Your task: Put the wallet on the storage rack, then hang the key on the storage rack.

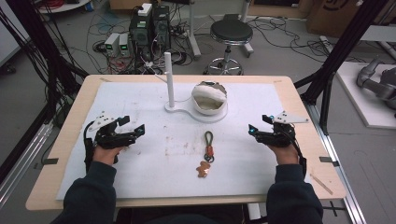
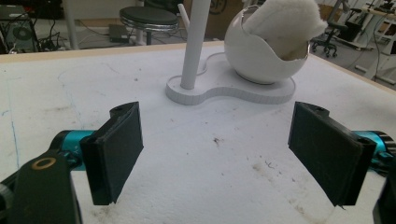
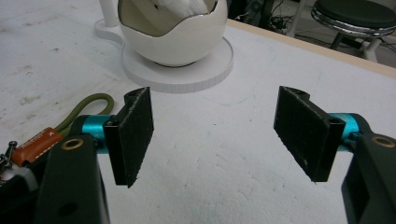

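Observation:
A keychain [image 1: 207, 151] lies on the white mat mid-table: a green cord loop [image 3: 86, 109], an orange-brown leather tab [image 3: 35, 144] and a small brown figure charm [image 1: 202, 169]. Behind it stands a white stand [image 1: 196, 109] with an upright post [image 1: 169, 79] and an egg-shaped white bowl [image 1: 209, 99] holding white fluff [image 2: 285, 23]. My left gripper [image 1: 133, 128] rests at the left of the mat, open and empty. My right gripper [image 1: 258, 125] rests at the right, open and empty, with the keychain to its left.
The white mat [image 1: 140, 102] covers most of the wooden table [image 1: 65, 140]. A black stool [image 1: 230, 35], computer boxes [image 1: 149, 28] and cables stand on the floor beyond the far edge. Black frame posts [image 1: 336, 56] rise at the table's right.

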### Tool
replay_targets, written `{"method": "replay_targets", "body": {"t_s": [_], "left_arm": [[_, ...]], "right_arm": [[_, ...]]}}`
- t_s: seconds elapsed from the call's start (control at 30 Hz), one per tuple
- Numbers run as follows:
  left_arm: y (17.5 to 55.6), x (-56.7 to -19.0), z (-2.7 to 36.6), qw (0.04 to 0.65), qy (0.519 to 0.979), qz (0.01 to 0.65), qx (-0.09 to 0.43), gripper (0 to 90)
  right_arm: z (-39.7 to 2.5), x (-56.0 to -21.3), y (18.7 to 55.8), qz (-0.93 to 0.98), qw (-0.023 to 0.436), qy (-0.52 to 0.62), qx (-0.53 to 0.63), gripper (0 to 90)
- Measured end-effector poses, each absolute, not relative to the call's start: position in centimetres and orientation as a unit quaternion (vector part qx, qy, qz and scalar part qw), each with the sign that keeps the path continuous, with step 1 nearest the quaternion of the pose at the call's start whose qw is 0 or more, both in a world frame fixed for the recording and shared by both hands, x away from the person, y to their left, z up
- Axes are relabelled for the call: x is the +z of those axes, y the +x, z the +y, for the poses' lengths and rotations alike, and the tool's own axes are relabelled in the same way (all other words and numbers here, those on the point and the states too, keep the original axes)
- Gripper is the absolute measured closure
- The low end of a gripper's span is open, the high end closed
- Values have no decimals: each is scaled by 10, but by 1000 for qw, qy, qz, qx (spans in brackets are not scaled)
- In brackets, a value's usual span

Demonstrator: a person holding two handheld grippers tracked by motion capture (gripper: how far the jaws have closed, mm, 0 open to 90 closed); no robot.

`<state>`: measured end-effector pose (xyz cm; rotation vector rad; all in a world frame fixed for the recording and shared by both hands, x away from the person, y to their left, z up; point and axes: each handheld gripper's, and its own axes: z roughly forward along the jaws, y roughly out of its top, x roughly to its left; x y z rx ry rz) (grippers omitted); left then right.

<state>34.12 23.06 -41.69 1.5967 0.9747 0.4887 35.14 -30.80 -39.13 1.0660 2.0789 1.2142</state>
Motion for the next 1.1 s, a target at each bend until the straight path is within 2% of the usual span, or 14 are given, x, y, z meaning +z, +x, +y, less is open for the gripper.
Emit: {"method": "replay_targets", "body": {"t_s": [1.0,1.1], "left_arm": [[341,-420,227,559,683,423,204,189],[342,-421,230,562,681,424,201,189]], "right_arm": [[-305,-396,349,775,244,380,442,280],[-304,-395,350,770,239,389,447,250]]}}
